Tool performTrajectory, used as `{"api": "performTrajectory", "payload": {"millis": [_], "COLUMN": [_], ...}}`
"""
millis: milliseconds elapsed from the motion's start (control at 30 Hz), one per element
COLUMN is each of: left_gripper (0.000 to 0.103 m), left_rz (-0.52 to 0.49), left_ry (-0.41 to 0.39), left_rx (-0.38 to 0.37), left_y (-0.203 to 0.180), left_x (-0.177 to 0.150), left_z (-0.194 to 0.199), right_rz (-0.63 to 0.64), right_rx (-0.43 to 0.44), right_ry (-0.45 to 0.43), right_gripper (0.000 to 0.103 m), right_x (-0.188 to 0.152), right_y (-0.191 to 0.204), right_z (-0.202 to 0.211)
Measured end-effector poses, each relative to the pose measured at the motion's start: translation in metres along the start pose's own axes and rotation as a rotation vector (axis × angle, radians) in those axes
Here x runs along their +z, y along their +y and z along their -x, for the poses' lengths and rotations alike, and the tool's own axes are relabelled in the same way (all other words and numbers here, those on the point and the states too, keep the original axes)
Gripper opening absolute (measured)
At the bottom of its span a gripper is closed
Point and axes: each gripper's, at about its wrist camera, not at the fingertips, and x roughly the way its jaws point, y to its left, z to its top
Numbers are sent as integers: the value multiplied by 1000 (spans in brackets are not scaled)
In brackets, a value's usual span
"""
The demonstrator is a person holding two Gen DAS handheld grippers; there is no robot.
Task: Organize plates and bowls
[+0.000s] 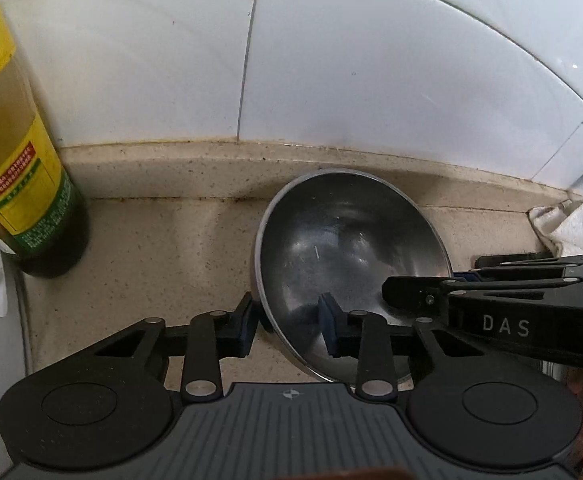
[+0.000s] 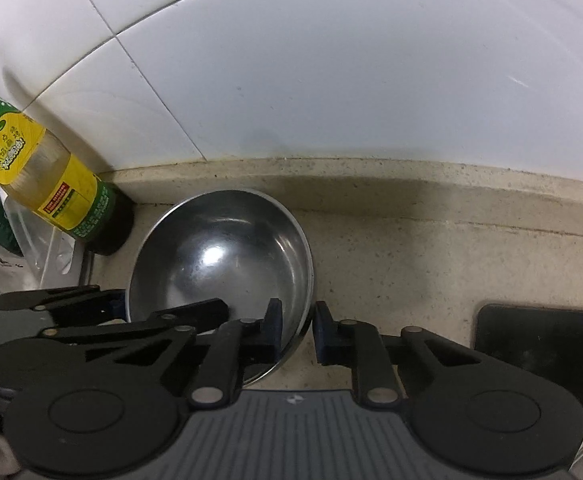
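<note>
A steel bowl (image 1: 343,256) sits on the speckled beige counter near the tiled wall; it also shows in the right wrist view (image 2: 223,256). My left gripper (image 1: 289,326) is open and straddles the bowl's left rim, one finger outside and one inside. My right gripper (image 2: 295,330) is open and straddles the bowl's right rim in the same way. The right gripper also shows at the right of the left wrist view (image 1: 423,296), and the left gripper at the left of the right wrist view (image 2: 111,308).
A bottle of yellow oil with a yellow-green label (image 1: 15,168) stands left of the bowl, also in the right wrist view (image 2: 59,196). A white cloth (image 1: 567,224) lies at the right. A black flat object (image 2: 543,344) lies on the counter to the right. The tiled wall (image 1: 331,60) is close behind.
</note>
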Motion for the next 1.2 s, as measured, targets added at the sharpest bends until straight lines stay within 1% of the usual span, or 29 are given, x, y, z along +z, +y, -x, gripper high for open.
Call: {"api": "performTrajectory", "payload": {"millis": [133, 233, 300, 467, 900, 1200], "left_gripper": [39, 40, 40, 41, 43, 47], "left_rz": [-13, -8, -12, -30, -49, -68], "left_ry": [-12, -17, -28, -60, -115, -163], "left_rx": [19, 14, 14, 25, 17, 23], "left_y": [-1, 0, -1, -7, -15, -22], "left_x": [-1, -1, 0, 0, -5, -17], "left_z": [3, 9, 12, 23, 53, 87], "right_rz": [-10, -22, -34, -38, -13, 15], "right_rx": [7, 19, 34, 41, 41, 51], "right_ry": [-7, -11, -14, -23, -74, -104], "right_gripper": [14, 13, 12, 11, 11, 11], "right_x": [-1, -2, -2, -4, -10, -20], "right_y": [-1, 0, -1, 0, 10, 22], "right_z": [3, 4, 5, 10, 42, 70]}}
